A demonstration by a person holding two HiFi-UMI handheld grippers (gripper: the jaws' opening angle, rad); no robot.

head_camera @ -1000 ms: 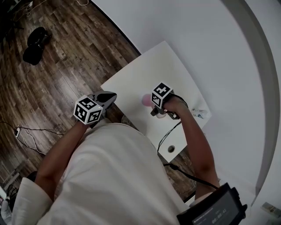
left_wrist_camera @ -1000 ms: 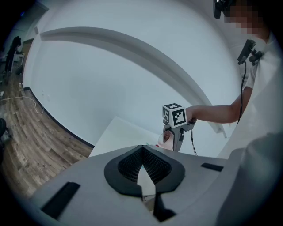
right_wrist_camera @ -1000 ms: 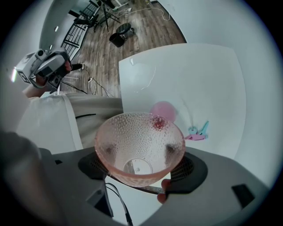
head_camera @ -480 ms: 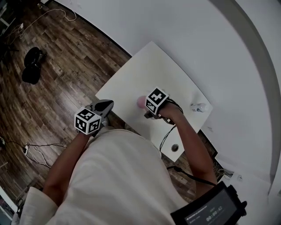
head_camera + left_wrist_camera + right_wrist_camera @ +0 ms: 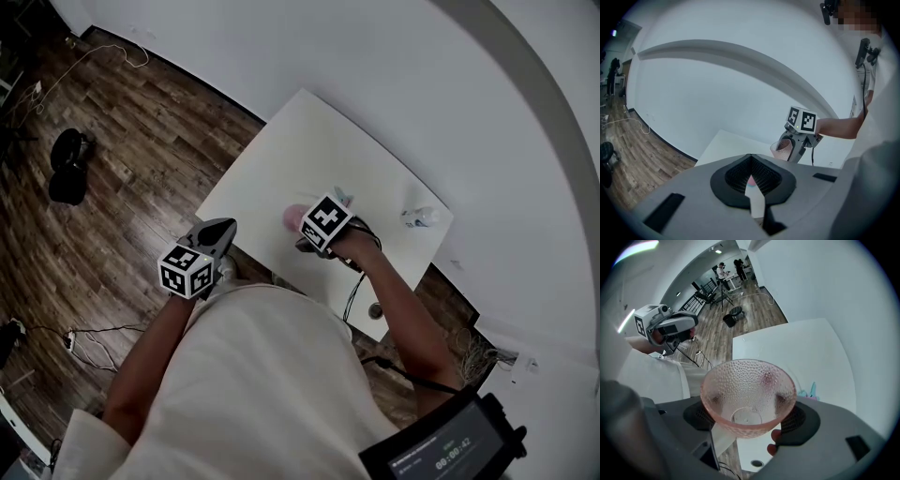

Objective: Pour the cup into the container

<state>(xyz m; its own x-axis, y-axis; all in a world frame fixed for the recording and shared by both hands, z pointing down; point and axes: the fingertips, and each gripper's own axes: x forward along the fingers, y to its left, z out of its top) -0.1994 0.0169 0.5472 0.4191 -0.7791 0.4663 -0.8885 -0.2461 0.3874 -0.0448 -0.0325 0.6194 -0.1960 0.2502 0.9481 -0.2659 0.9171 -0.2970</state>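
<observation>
A pink dimpled glass cup [image 5: 747,397] sits between the jaws of my right gripper [image 5: 747,414], its mouth facing the camera and nothing visible inside it. In the head view the same cup [image 5: 292,218] hangs over the near part of the white table [image 5: 309,141], under the right gripper [image 5: 299,231], which points steeply down. From the left gripper view the cup [image 5: 782,148] shows beneath the marker cube. My left gripper [image 5: 225,228] is shut and empty, off the table's near-left edge. A small clear object [image 5: 420,217] lies near the table's right corner.
A small teal thing [image 5: 343,198] lies on the table just behind the right gripper. A round cable hole [image 5: 375,310] is near the table's front corner, and a black cable runs along the right forearm. Wooden floor [image 5: 122,187] surrounds the table; a white wall is behind.
The right gripper has tipped further down with the cup, and the teal thing now shows behind it. The left gripper has drifted a little beside the table edge. The head view has shifted.
</observation>
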